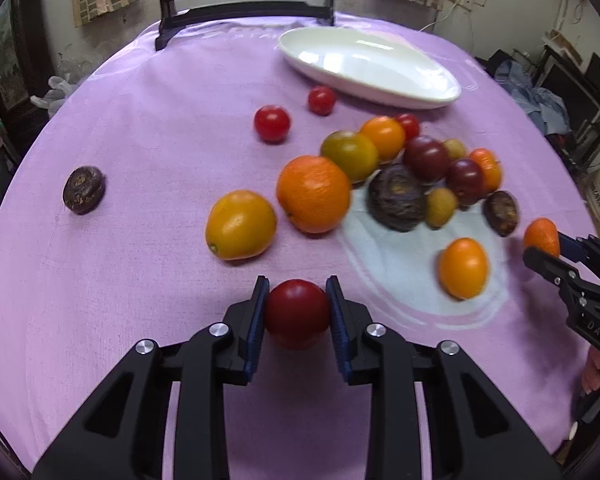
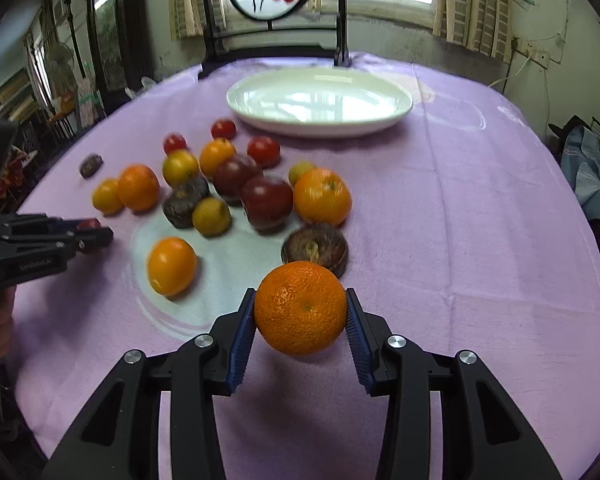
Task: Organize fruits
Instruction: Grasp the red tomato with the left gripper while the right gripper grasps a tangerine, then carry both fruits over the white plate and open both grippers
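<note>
My left gripper [image 1: 297, 306] is shut on a red tomato [image 1: 297, 313], held just above the purple cloth. My right gripper [image 2: 301, 312] is shut on an orange mandarin [image 2: 301, 307]; it also shows at the right edge of the left wrist view [image 1: 542, 238]. A white oval dish [image 1: 368, 66] [image 2: 319, 101] stands empty at the far side. Between the grippers and the dish lies a loose pile of fruit [image 1: 400, 172] [image 2: 236, 188]: oranges, yellow and red tomatoes, dark plums and brown chestnuts.
A lone dark chestnut [image 1: 84, 189] lies at the left. Two red tomatoes [image 1: 272, 123] sit apart near the dish. A black wooden stand [image 1: 246, 4] [image 2: 274, 46] rises at the table's far edge. Clutter surrounds the round table.
</note>
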